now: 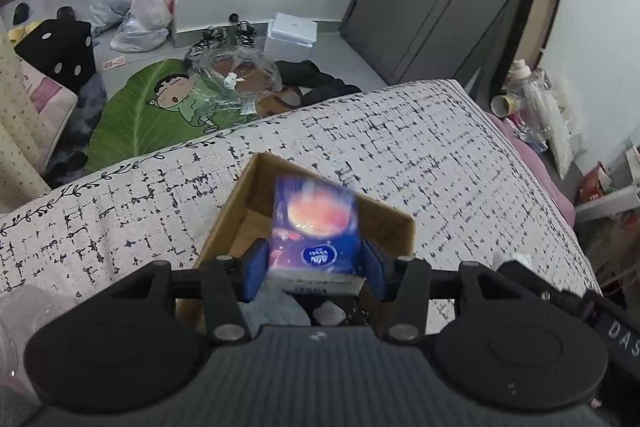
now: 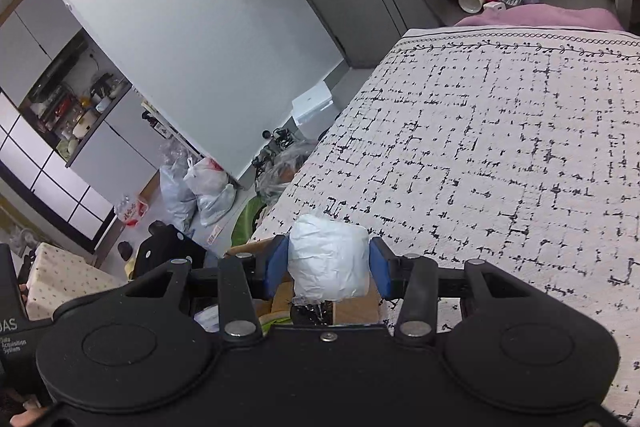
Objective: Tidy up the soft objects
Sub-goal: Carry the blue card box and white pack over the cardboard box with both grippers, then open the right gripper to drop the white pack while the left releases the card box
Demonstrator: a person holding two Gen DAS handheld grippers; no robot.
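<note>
While the left gripper [image 1: 314, 269] clamps the blue tissue pack [image 1: 314, 227], long axis running far from the fingers, directly above the cardboard box [image 1: 240, 203] on the bed, the right gripper [image 2: 328, 269] squeezes a white wad [image 2: 329, 263] near the box's right edge.

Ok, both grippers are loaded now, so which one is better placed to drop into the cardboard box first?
Left. The left gripper holds the blue tissue pack right over the open cardboard box. The right gripper grips a white wrapped bundle with only a box corner visible beneath.
</note>
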